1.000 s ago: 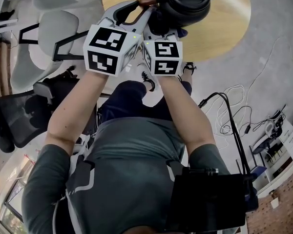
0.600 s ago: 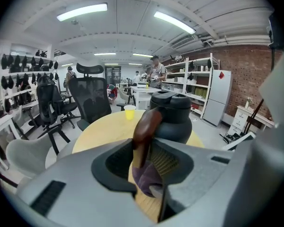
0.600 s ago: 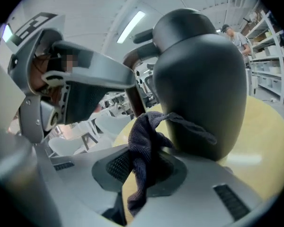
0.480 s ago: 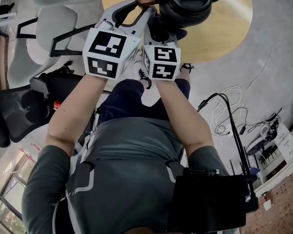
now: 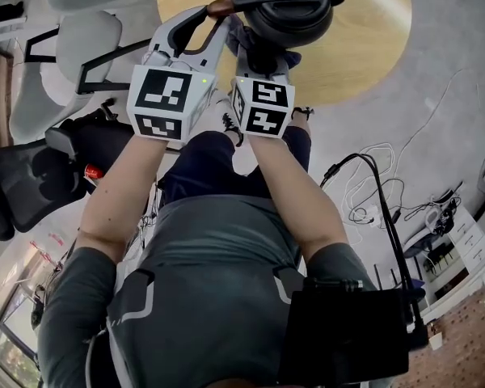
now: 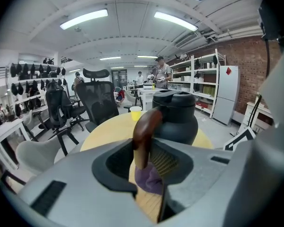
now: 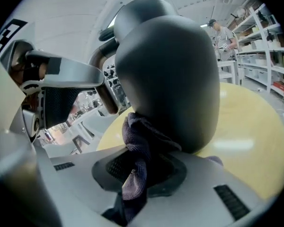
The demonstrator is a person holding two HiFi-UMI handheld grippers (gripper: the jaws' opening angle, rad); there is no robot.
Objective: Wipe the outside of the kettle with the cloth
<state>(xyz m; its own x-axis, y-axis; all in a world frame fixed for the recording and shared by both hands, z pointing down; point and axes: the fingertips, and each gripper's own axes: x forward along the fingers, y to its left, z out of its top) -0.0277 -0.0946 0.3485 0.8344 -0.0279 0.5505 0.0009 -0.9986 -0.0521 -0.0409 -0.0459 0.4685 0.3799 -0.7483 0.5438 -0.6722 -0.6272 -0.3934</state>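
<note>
A black kettle (image 5: pixel 287 6) stands on the round wooden table (image 5: pixel 364 51). My left gripper (image 5: pixel 214 14) is shut on the kettle's brown curved handle (image 6: pixel 144 131); its jaws have just been closing a little, with the handle between them. In the right gripper view the kettle's body (image 7: pixel 170 70) fills the middle. My right gripper (image 5: pixel 263 51) is shut on a bunched purple cloth (image 7: pixel 137 141), whose top presses against the lower side of the kettle. The same cloth (image 6: pixel 149 181) shows below the handle in the left gripper view.
A yellow cup (image 6: pixel 135 112) stands on the far side of the table. Office chairs (image 5: pixel 89 39) are at the left, close to the table's edge. Cables (image 5: pixel 372 192) lie on the floor at the right. People (image 6: pixel 162 72) stand by shelves far behind.
My right gripper has slid the cloth a little down the kettle's side, toward me. The left gripper has stayed on the handle.
</note>
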